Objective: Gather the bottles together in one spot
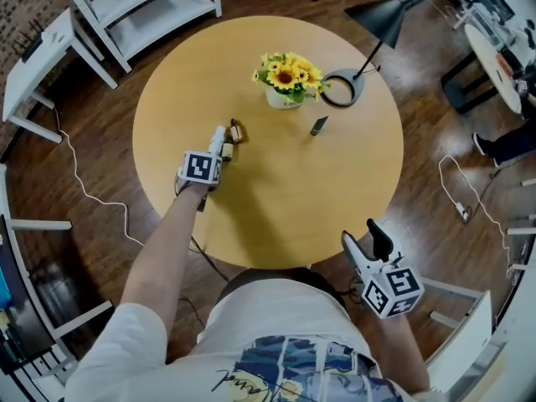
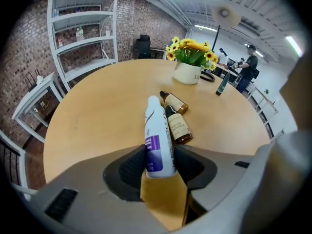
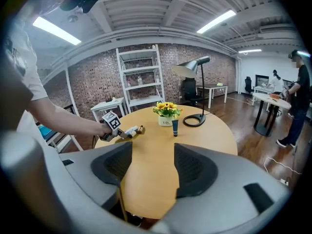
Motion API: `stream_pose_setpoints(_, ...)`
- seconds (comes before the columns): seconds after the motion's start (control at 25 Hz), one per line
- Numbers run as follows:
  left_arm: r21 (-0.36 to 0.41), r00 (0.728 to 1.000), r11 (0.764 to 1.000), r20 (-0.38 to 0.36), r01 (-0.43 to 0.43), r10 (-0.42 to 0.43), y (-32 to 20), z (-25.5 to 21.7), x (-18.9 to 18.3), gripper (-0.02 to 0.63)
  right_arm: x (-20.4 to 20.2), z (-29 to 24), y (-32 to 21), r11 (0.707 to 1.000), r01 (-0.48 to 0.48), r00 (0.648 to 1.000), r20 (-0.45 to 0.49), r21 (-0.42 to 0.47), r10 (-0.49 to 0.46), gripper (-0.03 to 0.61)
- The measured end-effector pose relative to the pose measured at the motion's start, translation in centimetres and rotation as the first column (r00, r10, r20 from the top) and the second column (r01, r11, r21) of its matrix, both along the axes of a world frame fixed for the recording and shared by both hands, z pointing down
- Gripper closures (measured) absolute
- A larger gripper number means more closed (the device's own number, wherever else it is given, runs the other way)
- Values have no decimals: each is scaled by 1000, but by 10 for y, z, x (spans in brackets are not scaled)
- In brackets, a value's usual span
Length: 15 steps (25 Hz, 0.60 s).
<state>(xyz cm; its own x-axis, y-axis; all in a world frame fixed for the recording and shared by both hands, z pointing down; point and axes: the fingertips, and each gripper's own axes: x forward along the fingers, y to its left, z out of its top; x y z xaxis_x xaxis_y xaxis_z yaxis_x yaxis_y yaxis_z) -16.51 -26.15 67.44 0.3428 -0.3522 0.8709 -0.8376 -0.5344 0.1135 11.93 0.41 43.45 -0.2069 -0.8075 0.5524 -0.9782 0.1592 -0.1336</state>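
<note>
A white bottle with a purple label [image 2: 158, 135] lies pointing away from me, its base between the pads of my left gripper [image 2: 160, 162], which press on both its sides. In the head view this gripper [image 1: 216, 153] is at the table's left-middle. Two small amber bottles [image 2: 174, 102] [image 2: 179, 126] lie on the wood right beside the white bottle's far end [image 1: 236, 131]. A slim dark bottle [image 1: 319, 126] stands apart to the right, near the flowers. My right gripper [image 1: 368, 243] hovers open and empty at the table's near edge [image 3: 147, 167].
A round wooden table [image 1: 276, 216] carries a white pot of sunflowers [image 1: 286, 80] and a black desk lamp [image 1: 342, 88] at the back. White shelving [image 1: 142, 7] stands beyond the table at the left. People stand by desks at the far right [image 3: 297, 96].
</note>
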Motion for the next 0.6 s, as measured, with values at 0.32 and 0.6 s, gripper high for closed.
stream_pose_setpoints(0.32,124,991,984,-32,130,-126,23,-49,-18,430,5,-8,-32,990,138,990,24,31,-138,290)
stream_pose_setpoints(0.6,193,970,958,-159,212,-182,88,-106,4,434,-5,-17,-51,954,296,950,83,55,-300,315)
